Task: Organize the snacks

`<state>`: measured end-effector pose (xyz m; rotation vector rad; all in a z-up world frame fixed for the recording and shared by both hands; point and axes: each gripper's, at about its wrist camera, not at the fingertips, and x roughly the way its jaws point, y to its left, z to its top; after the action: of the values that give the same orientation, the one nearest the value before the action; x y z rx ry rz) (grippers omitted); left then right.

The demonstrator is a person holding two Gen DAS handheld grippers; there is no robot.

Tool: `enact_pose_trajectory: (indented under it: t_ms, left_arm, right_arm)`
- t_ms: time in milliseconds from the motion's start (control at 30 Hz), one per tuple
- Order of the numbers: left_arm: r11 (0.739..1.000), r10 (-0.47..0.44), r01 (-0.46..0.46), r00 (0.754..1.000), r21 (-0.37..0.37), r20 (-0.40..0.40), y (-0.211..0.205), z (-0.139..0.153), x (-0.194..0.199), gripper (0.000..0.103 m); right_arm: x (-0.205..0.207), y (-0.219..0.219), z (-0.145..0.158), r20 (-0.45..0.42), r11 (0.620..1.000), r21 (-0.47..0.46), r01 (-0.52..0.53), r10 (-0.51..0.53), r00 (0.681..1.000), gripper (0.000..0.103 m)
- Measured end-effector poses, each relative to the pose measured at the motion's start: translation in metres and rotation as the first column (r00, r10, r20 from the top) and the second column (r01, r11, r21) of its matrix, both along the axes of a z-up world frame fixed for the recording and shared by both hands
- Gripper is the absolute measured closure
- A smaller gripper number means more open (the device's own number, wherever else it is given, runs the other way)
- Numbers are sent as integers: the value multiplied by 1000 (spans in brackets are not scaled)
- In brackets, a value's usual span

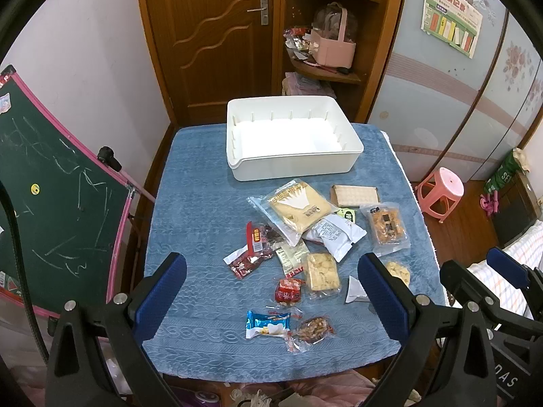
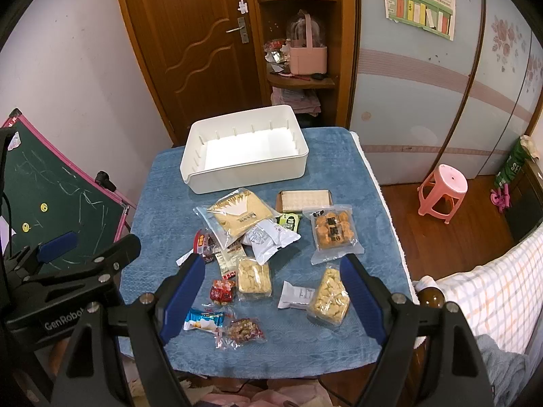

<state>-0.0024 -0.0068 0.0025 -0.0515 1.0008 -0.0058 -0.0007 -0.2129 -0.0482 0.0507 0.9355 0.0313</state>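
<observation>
A white bin (image 1: 295, 166) (image 2: 247, 173) stands empty at the far side of the blue-clothed table (image 1: 197, 203) (image 2: 163, 203). Several snack packs lie scattered in front of it: a large yellow bag (image 1: 298, 208) (image 2: 239, 215), a white pouch (image 1: 334, 235) (image 2: 269, 239), a clear biscuit pack (image 1: 387, 225) (image 2: 336, 232), a red wrapper (image 1: 254, 249), a blue-white candy (image 1: 268, 324) (image 2: 203, 318). My left gripper (image 1: 271, 291) is open and empty above the table's near edge. My right gripper (image 2: 273, 291) is open and empty, hovering over the near snacks.
A brown box (image 1: 354, 195) (image 2: 303, 200) lies behind the snacks. A chalkboard (image 1: 51, 196) leans at the left. A pink stool (image 1: 441, 191) (image 2: 443, 190) stands on the floor at the right. A bed (image 2: 492, 291) edges the right side. A door and shelves are behind.
</observation>
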Motion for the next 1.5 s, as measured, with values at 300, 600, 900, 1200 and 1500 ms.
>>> enact_pose_trajectory:
  t_ms: [300,600,900,1200,1500]
  left_arm:
    - [1000,-3,3,1000,2,-7,-1,2,-1,3]
    - [1000,-1,1,1000,3,-6,-1,1,-2,3]
    - [1000,-1,1,1000,5,-19,1,-1,0,3]
    - [1000,-9,10,997,4,-80,-1,-16,12,3]
    - [997,82,-80,989,22,-123,21,-40,36,3]
  right_arm:
    - [-1,1,0,1,1000,1,-2,2,1000,20]
    - [0,1,-1,2,1000,2,-7,7,1000,20]
    - [6,5,-3,-19,1000,7,-10,10,1000,20]
    - [20,-10,-20,-79,999,50,17,-13,997,20]
    - [40,-52,-51,-167,986,97,135,-118,979,20]
